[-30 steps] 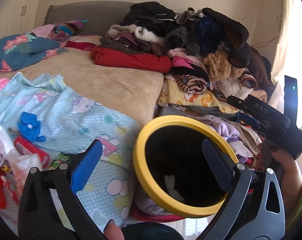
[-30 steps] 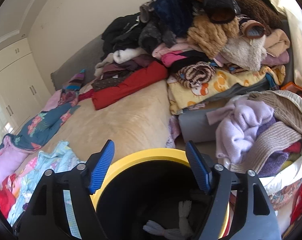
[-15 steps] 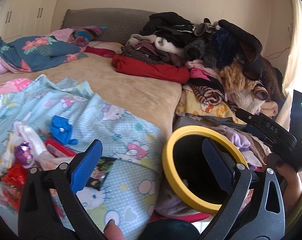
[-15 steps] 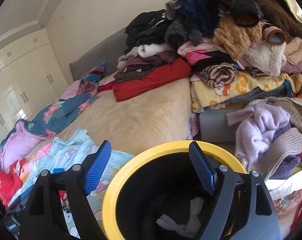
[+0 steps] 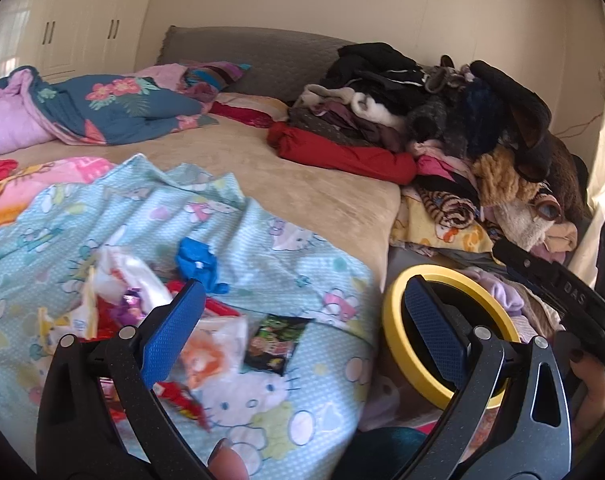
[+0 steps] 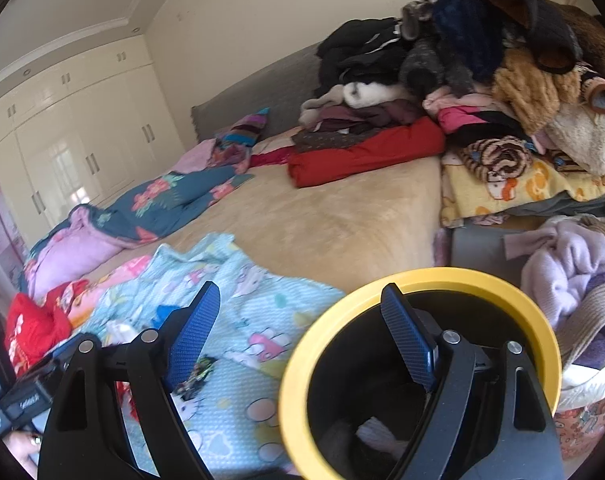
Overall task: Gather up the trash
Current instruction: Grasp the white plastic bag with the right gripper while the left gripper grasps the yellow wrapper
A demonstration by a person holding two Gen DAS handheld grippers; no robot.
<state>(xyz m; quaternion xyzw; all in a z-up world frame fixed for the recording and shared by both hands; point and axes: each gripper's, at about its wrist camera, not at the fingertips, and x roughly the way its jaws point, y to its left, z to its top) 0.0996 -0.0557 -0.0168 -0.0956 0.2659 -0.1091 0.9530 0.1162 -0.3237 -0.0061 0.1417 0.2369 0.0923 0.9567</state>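
Left wrist view: left gripper (image 5: pixel 298 312) is wide open and holds nothing. Trash lies loose on the light-blue cartoon blanket (image 5: pixel 262 240): crumpled white wrappers (image 5: pixel 130 276), a blue scrap (image 5: pixel 196 264), a dark snack packet (image 5: pixel 276 340), and red wrappers (image 5: pixel 182 400). All look light, thin, crinkly and probably slippery; pinch a raised fold or an edge, not a flat face. The soft blanket could bunch into the pinch. The yellow-rimmed bin (image 5: pixel 390 320) stands just beside the bed edge, right of the heap.

Right wrist view: right gripper (image 6: pixel 302 340) has its jaws spread wide, nothing between them, one finger over the bin mouth. White scraps (image 6: pixel 376 438) already sit inside the bin. The clothes pile (image 6: pixel 482 80) crowds the far right, apart from the trash.
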